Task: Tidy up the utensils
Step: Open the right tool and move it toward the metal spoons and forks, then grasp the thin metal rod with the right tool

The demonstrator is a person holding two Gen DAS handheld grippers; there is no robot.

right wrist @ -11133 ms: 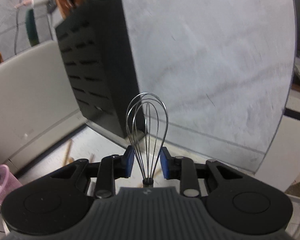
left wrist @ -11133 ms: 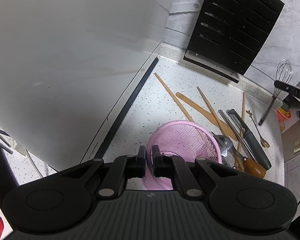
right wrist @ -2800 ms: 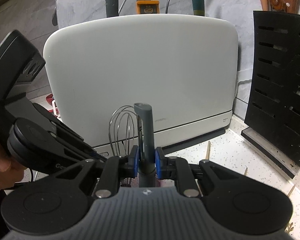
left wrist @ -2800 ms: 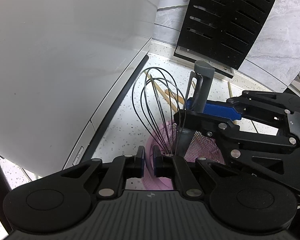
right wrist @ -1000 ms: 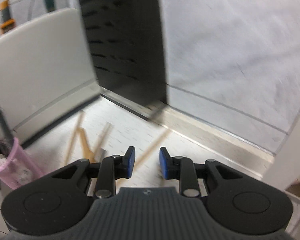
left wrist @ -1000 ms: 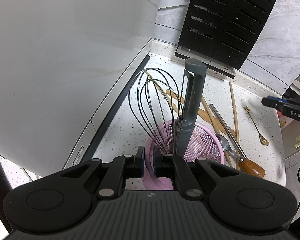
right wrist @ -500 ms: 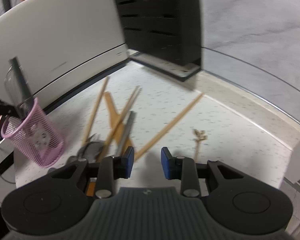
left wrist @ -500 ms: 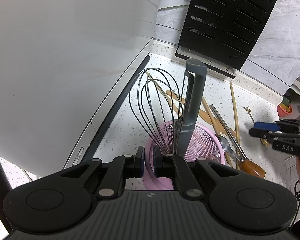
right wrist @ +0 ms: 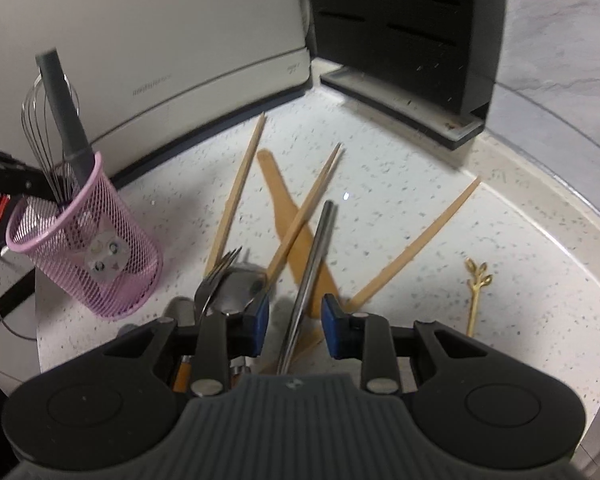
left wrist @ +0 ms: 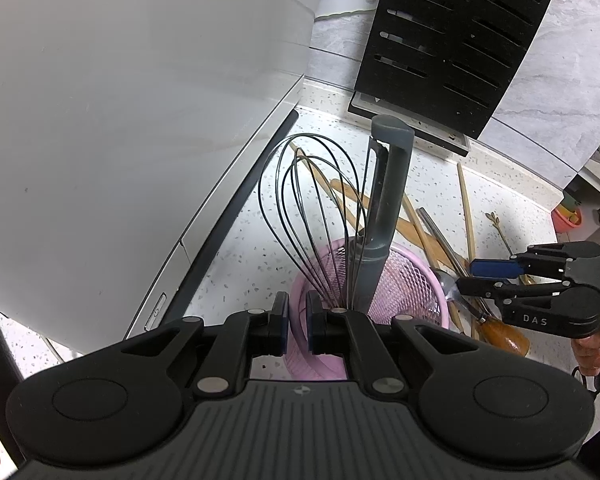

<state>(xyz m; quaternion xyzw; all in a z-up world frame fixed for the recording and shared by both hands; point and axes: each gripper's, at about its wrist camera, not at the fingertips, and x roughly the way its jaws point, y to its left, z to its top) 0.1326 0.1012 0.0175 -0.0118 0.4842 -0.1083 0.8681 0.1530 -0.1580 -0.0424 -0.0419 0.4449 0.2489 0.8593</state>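
Observation:
A pink mesh basket [left wrist: 404,288] stands on the speckled counter with a wire whisk [left wrist: 312,208] and a grey-handled tool [left wrist: 384,208] upright in it. My left gripper [left wrist: 297,320] is shut on the basket's near rim. To the basket's right, my right gripper [right wrist: 293,312] hangs open, low over a heap of loose utensils. A pair of steel chopsticks [right wrist: 320,240] lies below the gap between its blue pads, which do not touch it. A fork [right wrist: 216,276], a wooden spatula [right wrist: 280,196], wooden chopsticks [right wrist: 420,236] and a gold pick [right wrist: 476,292] lie around it.
A big white appliance [left wrist: 120,120] fills the left and back. A black knife block [left wrist: 452,40] stands in the far corner against the marble wall. A tool with a brown wooden handle [left wrist: 500,336] lies under the right gripper [left wrist: 466,276]. The counter's edge curves at the right.
My right gripper swung down and in from facing the wall and knife block and now hangs low over the utensil heap. The left gripper and the basket have kept still.

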